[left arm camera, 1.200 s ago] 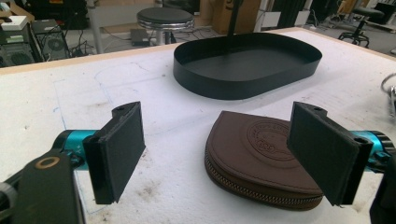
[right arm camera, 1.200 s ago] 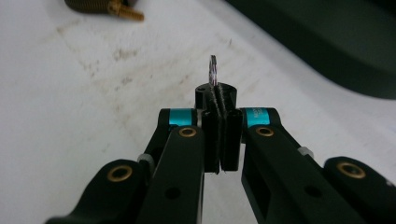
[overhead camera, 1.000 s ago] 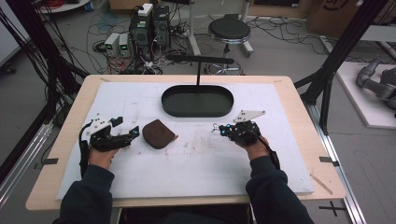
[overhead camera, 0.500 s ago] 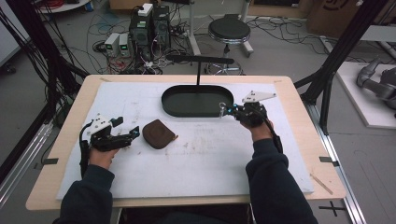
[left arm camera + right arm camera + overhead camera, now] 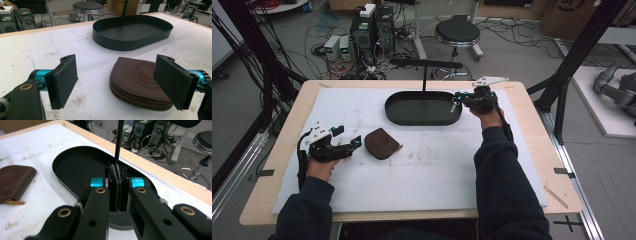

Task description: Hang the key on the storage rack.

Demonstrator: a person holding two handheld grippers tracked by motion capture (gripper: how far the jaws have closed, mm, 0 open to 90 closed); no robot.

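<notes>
Brown pouch (image 5: 140,85) just beside open L tongs (image 5: 122,82), R tongs (image 5: 457,101) together at tray (image 5: 422,119)

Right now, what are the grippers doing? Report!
Left gripper open, beside brown pouch, not touching. Right gripper shut, empty, over black tray rim. Nothing between pouch and tray.

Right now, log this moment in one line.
left gripper: open beside brown pouch | right gripper: shut, over black tray

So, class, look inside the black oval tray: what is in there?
The black oval tray shows a bare dark floor with nothing lying on it. In the right gripper view, the shut right gripper hides part of the tray's floor; the brown pouch lies outside on the mat.
</notes>
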